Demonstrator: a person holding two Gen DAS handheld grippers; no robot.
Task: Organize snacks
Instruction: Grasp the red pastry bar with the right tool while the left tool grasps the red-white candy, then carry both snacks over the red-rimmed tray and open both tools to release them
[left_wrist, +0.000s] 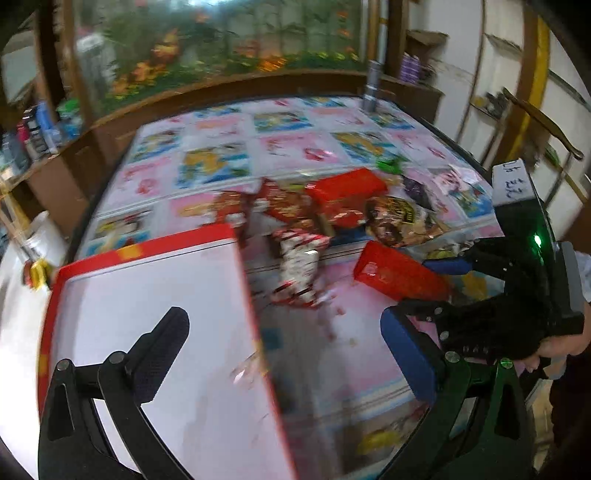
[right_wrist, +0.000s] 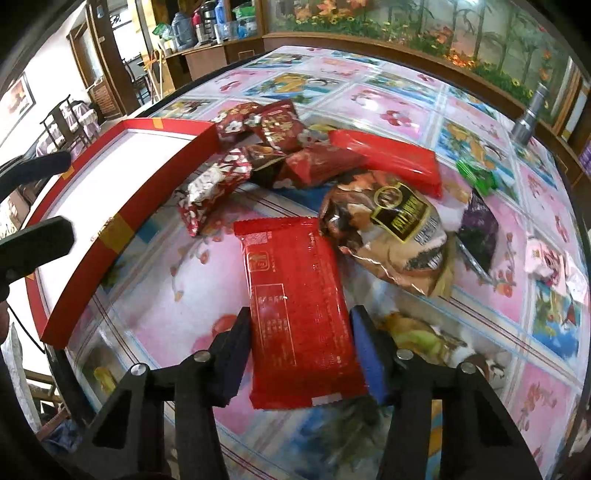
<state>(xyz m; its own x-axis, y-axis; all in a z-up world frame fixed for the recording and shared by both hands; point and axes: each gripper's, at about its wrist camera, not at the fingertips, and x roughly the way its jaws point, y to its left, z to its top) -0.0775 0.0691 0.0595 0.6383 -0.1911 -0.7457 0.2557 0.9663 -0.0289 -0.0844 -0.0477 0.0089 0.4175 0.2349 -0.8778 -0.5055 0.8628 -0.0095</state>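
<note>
On the bench (right_wrist: 388, 79), spread with a glossy floral cloth, snack packets lie in a loose heap just beside a shallow red tray (right_wrist: 122, 206) with a white floor. Tray empty, presumably the destination for the snacks.

Right gripper (right_wrist: 301, 354) pitched steeply down over a flat red packet (right_wrist: 295, 295) that lies nearest the person. Fingers at about half spread, one on each long edge of the packet, dark pad left, blue pad right; they appear to meet the wrapper's edges. Gripping across the narrow width suits a flat, slippery pack. Packet looks flat on the cloth, not yet lifted.

Left gripper (left_wrist: 288, 350) hangs over the tray's near corner, fingers wide apart, nothing between them. One finger sits above the white floor, the other beyond the tray wall — likely ready to steady the tray.

Brown foil bag (right_wrist: 391, 236) touches the red packet's far corner; may drag when lifted. Left view blurred.
</note>
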